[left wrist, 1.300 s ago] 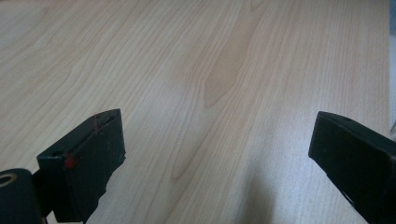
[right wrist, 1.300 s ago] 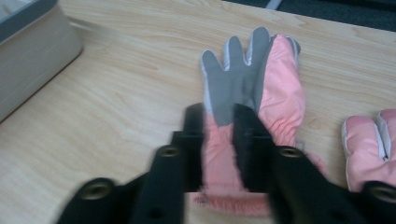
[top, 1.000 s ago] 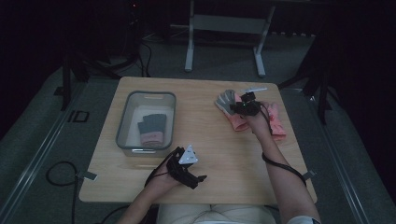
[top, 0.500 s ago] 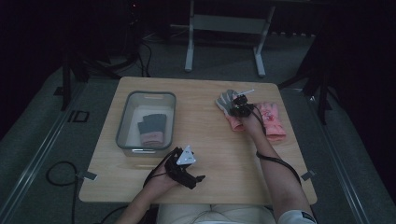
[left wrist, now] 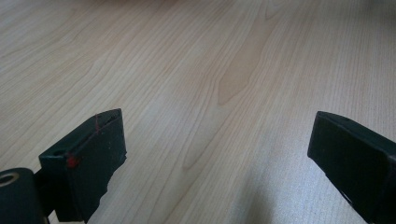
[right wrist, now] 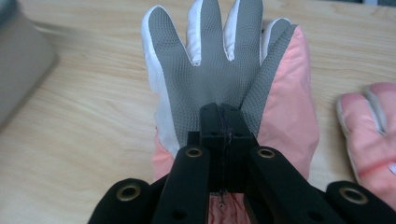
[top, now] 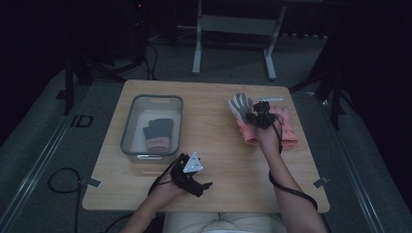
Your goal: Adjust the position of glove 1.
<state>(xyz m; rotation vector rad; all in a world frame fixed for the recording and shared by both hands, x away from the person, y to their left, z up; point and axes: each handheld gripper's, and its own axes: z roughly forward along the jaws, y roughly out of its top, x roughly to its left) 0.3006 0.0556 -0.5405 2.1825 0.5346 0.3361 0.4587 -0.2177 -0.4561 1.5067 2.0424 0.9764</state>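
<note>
The right gripper (right wrist: 223, 109), its 2 jaws just brought together, pinches the grey palm of a pink glove (right wrist: 219, 70) lying palm-up near the table's (top: 218, 160) far right edge. A 2nd pink glove (right wrist: 371, 135) lies just beside it. At the near edge, the left gripper (left wrist: 217, 149) rests with jaws spread wide over bare wood. A grey bin (top: 131, 124) stands at left.

The high view looks forward and down from above the surface's (top: 218, 145) near edge, while each claw view sits low and close, the right sharing the glove (right wrist: 219, 70) by the far right corner.
</note>
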